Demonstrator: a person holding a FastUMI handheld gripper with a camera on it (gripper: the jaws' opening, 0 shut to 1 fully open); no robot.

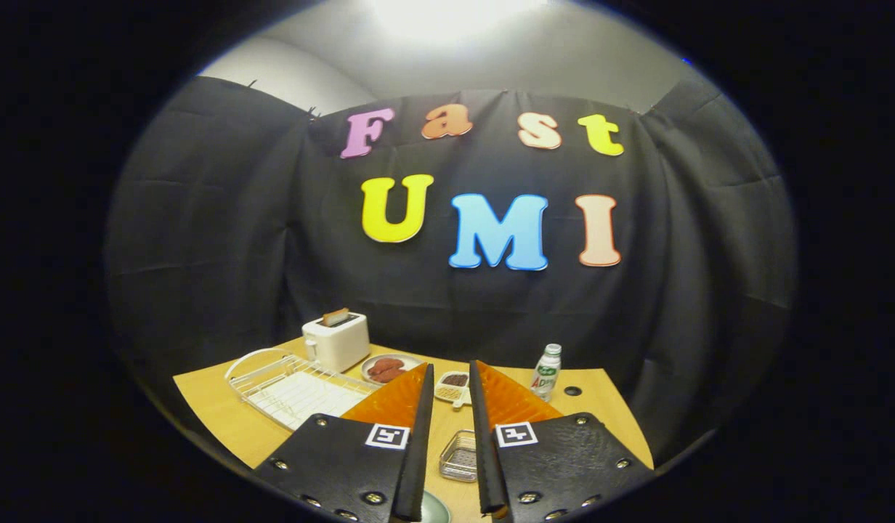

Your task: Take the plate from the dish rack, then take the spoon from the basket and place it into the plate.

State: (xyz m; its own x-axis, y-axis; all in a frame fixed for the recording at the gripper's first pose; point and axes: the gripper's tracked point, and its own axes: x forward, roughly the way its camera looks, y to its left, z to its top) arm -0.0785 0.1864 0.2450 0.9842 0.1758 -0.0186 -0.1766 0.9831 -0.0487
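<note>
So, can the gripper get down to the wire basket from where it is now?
Probably yes. The gripper has its jaws open, and the wire basket sits on the table in the gap between them, with nothing visible in the way.

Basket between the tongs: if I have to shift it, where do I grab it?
Probably by the near rim. The basket is low, open-topped wire mesh sitting flat on the table, so come from above with one finger inside the wall and one outside. The tongs are open and empty, with the basket in the gap between them.
</note>
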